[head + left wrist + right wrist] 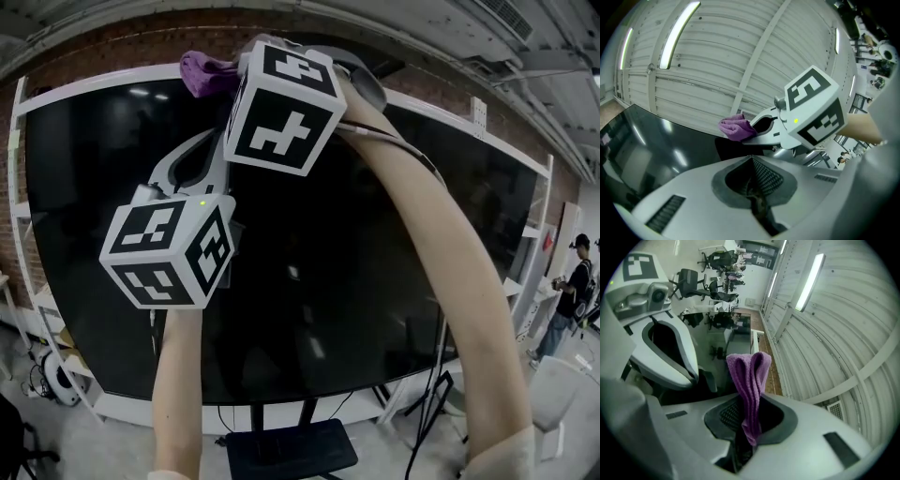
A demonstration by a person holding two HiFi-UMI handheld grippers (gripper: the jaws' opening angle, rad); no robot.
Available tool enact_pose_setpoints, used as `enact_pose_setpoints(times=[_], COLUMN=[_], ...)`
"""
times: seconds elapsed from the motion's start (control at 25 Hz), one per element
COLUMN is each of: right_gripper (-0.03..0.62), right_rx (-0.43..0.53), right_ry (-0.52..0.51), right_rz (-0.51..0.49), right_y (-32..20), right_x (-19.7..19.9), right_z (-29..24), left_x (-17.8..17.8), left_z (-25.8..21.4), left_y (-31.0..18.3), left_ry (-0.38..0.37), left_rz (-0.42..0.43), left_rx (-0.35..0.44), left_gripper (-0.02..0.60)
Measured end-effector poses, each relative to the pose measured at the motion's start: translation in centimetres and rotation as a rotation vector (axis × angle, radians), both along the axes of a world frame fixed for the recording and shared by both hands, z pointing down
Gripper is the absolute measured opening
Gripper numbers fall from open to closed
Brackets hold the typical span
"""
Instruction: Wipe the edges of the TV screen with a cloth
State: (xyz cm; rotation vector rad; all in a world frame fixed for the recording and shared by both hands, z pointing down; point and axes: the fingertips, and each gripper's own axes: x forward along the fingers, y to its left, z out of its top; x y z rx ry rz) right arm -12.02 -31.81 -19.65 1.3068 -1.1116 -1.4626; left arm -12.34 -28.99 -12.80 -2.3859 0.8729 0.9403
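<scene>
So, the purple microfibre cloth (750, 385) is pinched, folded over, between the jaws of the right gripper (747, 420), and a doubled-up fold is left sticking out past the tips. It's held up at the top edge of the big black TV screen (328, 281), right by the thin white frame (103, 84) and a bit left of the middle. The left gripper (752, 168) is held lower, just beside the right one, in front of the dark glass. Its jaws are pressed together and nothing is caught between them.

Arms (441, 244) raised; left gripper (752, 161) closed, right gripper (749, 404) on cloth (749, 373)
</scene>
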Motion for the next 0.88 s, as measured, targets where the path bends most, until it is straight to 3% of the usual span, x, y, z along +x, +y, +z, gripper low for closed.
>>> enact_pose_setpoints(times=[0.16, 0.4, 0.68, 0.88], right_gripper=[0.055, 0.055, 0.055, 0.055], right_rx=[0.035, 0.026, 0.056, 0.032], right_ry=[0.052, 0.028, 0.037, -0.038], right_rz=[0.031, 0.037, 0.117, 0.112], right_y=[1.2, 3.9, 7.7, 10.6], right_x=[3.8, 11.1, 19.9, 27.6], right_z=[0.0, 0.0, -0.2, 0.0], left_x=[3.2, 10.2, 17.1, 24.1], left_z=[0.0, 1.1, 3.4, 4.3], left_y=[1.6, 4.8, 8.1, 11.8], left_ry=[0.007, -0.031, -0.036, -0.076], left_rz=[-0.003, -0.012, -0.017, -0.033], left_rx=[-0.009, -0.017, -0.075, -0.087], left_gripper=[0.014, 0.014, 0.014, 0.014])
